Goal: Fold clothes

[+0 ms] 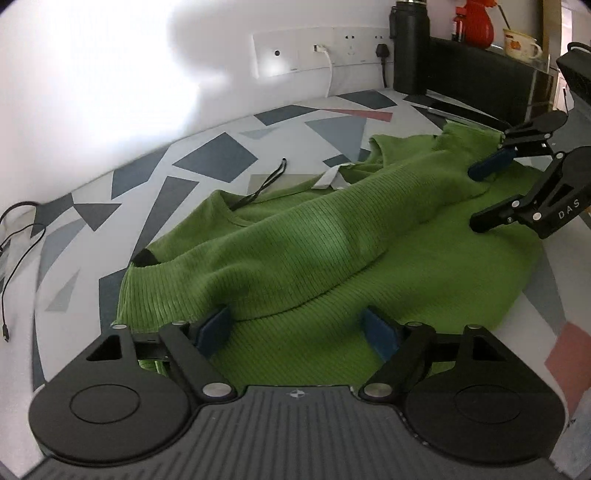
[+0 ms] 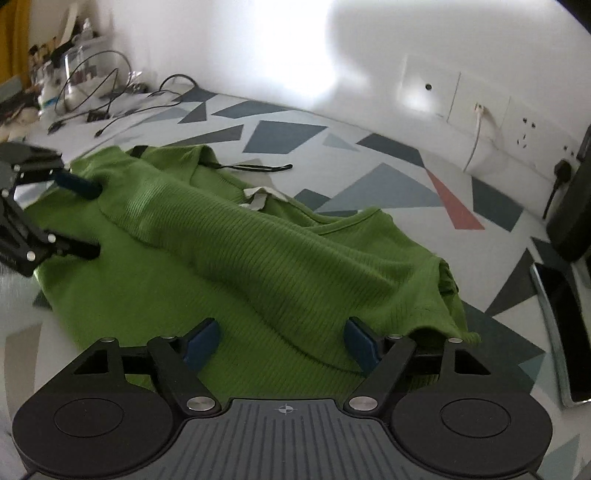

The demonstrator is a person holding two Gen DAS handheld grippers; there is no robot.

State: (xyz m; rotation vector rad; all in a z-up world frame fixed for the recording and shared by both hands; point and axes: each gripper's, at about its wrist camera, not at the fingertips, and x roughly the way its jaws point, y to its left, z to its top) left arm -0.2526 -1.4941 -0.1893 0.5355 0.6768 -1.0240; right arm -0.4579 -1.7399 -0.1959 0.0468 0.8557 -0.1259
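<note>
A green ribbed knit top lies on the patterned table, with one layer folded over into a long raised ridge. A white label and a black tag string show at its neckline. My left gripper is open at one end of the ridge, its blue pads wide apart with cloth lying between them. At the other end my right gripper is open over the cloth in the same way. Each gripper also shows in the other's view: the right gripper, the left gripper.
A white wall with sockets and a plugged white cable runs behind the table. A black flask, a red vase and a mug stand far right. A phone lies nearby. Loose cables lie opposite.
</note>
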